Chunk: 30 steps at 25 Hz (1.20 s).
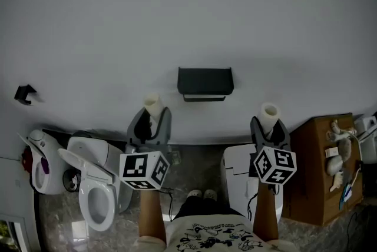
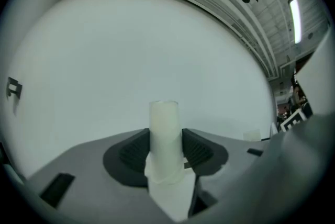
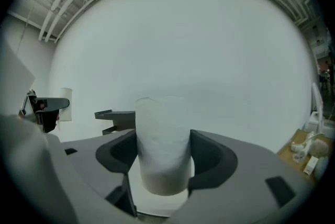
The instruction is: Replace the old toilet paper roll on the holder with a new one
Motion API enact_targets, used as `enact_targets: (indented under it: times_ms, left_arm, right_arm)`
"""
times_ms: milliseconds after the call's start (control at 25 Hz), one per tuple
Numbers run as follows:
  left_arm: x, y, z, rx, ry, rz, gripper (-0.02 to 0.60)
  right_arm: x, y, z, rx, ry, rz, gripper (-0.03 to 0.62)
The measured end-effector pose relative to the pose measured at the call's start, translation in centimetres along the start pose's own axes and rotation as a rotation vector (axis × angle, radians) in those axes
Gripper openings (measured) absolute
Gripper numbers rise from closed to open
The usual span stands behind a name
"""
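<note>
Though apart, two claws [image 1: 155, 119] [image 1: 270, 125], one roll [image 1: 152, 102] [image 1: 270, 109] each

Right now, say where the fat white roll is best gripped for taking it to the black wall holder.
Across its curved side wall, on the lower half, coming in level from the near side, as the right gripper does: its jaws clamp the fat white roll, which stands upright. Both ends stay free to meet the black wall holder. The paper looks soft, so squeeze lightly.
</note>
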<state>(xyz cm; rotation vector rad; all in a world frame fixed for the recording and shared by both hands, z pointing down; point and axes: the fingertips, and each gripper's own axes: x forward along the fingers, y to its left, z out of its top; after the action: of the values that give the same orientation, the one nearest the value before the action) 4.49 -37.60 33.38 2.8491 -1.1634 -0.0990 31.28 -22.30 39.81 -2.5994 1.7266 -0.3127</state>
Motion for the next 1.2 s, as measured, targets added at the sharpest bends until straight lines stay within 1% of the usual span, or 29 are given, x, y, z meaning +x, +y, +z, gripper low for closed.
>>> enact_targets:
  times_ms: [120,240,360,440,560,680,920,1000,1080,1120,1200]
  left_arm:
    - [-0.7,1.6,-0.2,0.002,0.003,0.040,0.196]
    - [-1.1,2.4,-0.3,0.009,0.009,0.056,0.196]
    - [-1.4,2.9,-0.3,0.026,0.012,0.062,0.196]
    - [-1.4,3.0,-0.4,0.041,0.015,0.064,0.196]
    - [-1.6,3.2,-0.3,0.050,0.015,0.060,0.196]
    - [-1.7,3.3,-0.2,0.057,0.018,0.052,0.196]
    - [-1.6,4.1,-0.8,0.054,0.034,0.054,0.196]
    - [-1.7,4.2,-0.8,0.053,0.035,0.055,0.196]
    - [-1.7,4.3,-0.8,0.055,0.035,0.055,0.196]
    - [-1.7,4.4,-0.8,0.058,0.035,0.057,0.196]
    - [-1.7,4.6,-0.8,0.063,0.037,0.062,0.196]
  right_arm:
    - [0.6,0.9,-0.2,-0.021,0.007,0.015,0.310]
    - [1.4,1.7,-0.2,-0.073,0.018,0.027,0.310]
    - [2.5,2.1,-0.5,-0.157,0.043,0.032,0.310]
    - [3.2,2.0,-0.8,-0.238,0.067,0.027,0.310]
    - [4.2,2.0,-1.2,-0.404,0.108,0.020,0.309]
    - [5.1,2.1,-1.6,-0.604,0.152,0.008,0.310]
    - [7.2,2.2,-3.0,-1.099,0.261,-0.025,0.308]
    - [7.8,2.3,-3.3,-1.246,0.282,-0.042,0.308]
    - [8.4,2.5,-3.4,-1.360,0.295,-0.057,0.308]
    - [8.6,2.6,-3.5,-1.398,0.303,-0.058,0.308]
    - [9.1,2.9,-3.9,-1.430,0.317,-0.045,0.308]
